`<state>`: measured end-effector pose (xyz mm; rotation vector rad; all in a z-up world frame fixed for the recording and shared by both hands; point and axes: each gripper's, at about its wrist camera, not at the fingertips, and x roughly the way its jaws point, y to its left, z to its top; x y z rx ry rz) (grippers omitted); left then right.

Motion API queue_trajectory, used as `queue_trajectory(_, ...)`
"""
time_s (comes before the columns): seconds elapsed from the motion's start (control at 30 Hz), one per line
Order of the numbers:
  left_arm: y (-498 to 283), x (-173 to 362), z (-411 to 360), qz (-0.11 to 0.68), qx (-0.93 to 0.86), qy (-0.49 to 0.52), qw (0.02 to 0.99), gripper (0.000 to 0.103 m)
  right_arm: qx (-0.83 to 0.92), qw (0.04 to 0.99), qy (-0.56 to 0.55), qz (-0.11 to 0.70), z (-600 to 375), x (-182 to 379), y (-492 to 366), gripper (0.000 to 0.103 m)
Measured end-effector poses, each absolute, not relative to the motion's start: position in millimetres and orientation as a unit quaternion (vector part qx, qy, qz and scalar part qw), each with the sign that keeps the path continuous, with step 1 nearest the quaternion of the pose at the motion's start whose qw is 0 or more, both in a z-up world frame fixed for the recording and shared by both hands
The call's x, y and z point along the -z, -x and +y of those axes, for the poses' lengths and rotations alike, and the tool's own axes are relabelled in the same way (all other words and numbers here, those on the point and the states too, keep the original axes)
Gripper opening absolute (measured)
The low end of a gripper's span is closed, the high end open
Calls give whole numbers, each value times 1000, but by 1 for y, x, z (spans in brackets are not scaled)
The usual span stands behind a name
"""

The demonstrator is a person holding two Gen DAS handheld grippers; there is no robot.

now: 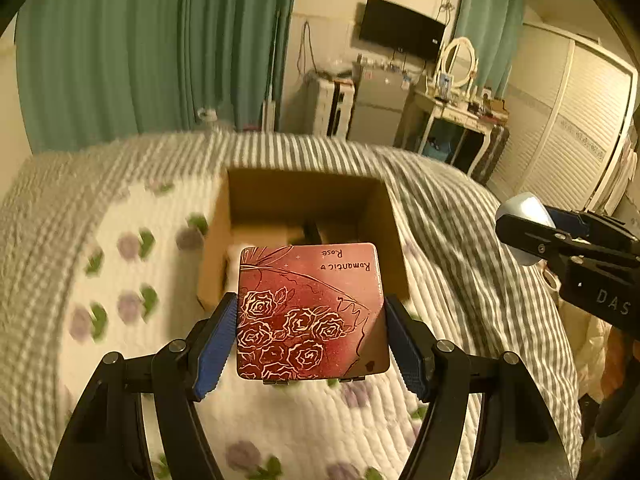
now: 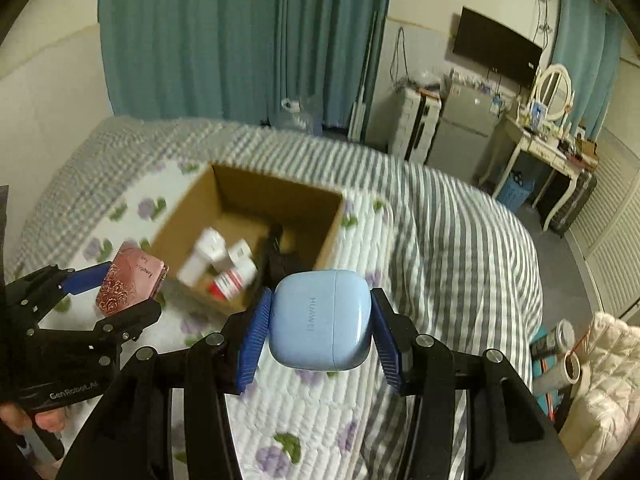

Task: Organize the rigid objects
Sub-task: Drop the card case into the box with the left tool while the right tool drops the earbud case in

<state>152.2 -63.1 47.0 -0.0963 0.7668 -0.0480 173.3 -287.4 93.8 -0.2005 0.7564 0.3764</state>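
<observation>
My left gripper [image 1: 310,312] is shut on a red tin with rose drawings [image 1: 310,308] and holds it above the bed, just in front of an open cardboard box [image 1: 380,216]. The tin also shows in the right wrist view [image 2: 130,280], left of the box [image 2: 324,236]. My right gripper [image 2: 318,320] is shut on a light blue earbud case [image 2: 320,320], held above the bed near the box's front right corner. The case shows in the left wrist view [image 1: 524,216] at the right. Inside the box lie white bottles [image 2: 208,252] and a black object [image 2: 276,252].
The box sits on a bed with a quilt [image 2: 440,240], floral in the middle and grey striped at the edges. Green curtains [image 2: 240,40] hang behind. A fridge [image 2: 464,124], a dressing table [image 2: 548,144] and a wardrobe [image 1: 576,128] stand at the right. Bottles [image 2: 560,344] lie on the floor.
</observation>
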Motion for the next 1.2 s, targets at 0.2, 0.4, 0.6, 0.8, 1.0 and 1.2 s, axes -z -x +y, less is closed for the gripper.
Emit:
queue_trajectory(0.2, -188, -65, -40, 347, 19, 20, 937, 72, -208, 918, 78, 329, -261, -123, -198, 49)
queue_trajectory(0.4, -238, -39, -31, 353, 6, -17, 935, 72, -224, 914, 58, 335, -230, -100, -249, 49)
queue_trajectory(0.6, -280, 16, -33, 389, 7, -32, 921, 72, -214, 903, 48, 369, -211, -39, -313, 49)
queue_trajectory(0.8, -300, 42, -35, 381, 9, -41, 923, 72, -212, 887, 33, 410, -204, 8, -341, 49)
queue_trajectory(1.0, -301, 39, -42, 383, 20, -37, 923, 74, -206, 893, 6, 400, -209, 18, -348, 55)
queue_trajectory(1.2, -282, 10, -45, 358, 13, -41, 933, 76, -193, 905, -4, 379, -220, -11, -336, 62)
